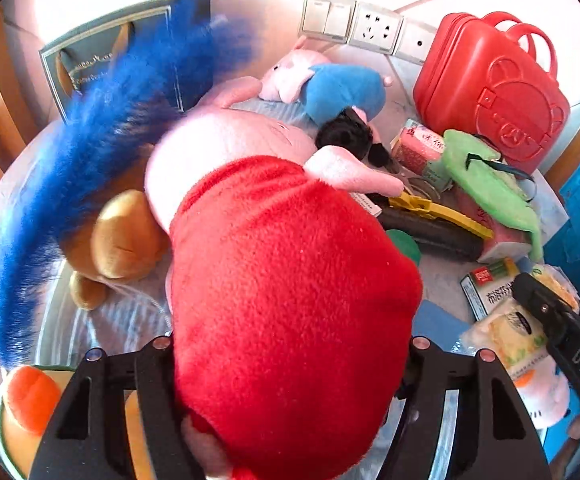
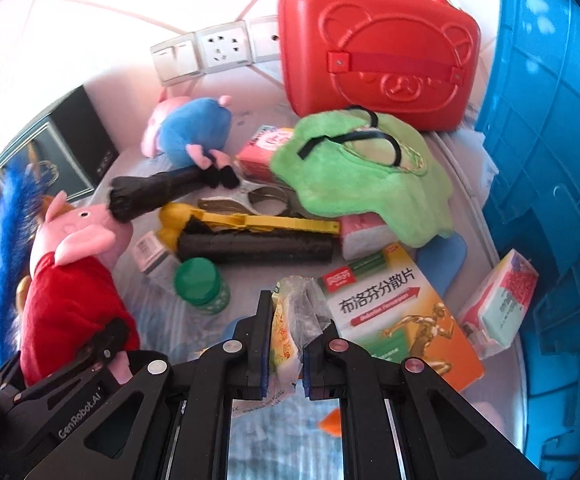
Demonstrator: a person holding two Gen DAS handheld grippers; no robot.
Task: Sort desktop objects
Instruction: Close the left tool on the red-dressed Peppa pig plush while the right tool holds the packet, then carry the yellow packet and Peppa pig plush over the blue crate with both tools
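My left gripper (image 1: 290,360) is shut on a pink pig plush in a red dress (image 1: 290,280), which fills the left wrist view; the plush also shows at the left of the right wrist view (image 2: 73,280). My right gripper (image 2: 285,328) is shut on a clear snack packet with yellow contents (image 2: 290,320), seen too in the left wrist view (image 1: 506,336). A second pig plush in blue (image 2: 193,128) lies at the back of the cluttered table.
A red bear case (image 2: 378,48) stands at the back, a blue crate (image 2: 550,160) at the right. A green cloth (image 2: 362,176), a medicine box (image 2: 394,308), a green-capped bottle (image 2: 199,284), a yellow tool (image 2: 249,220), a black roll (image 2: 253,248) and a blue-tailed plush (image 1: 101,160) lie about.
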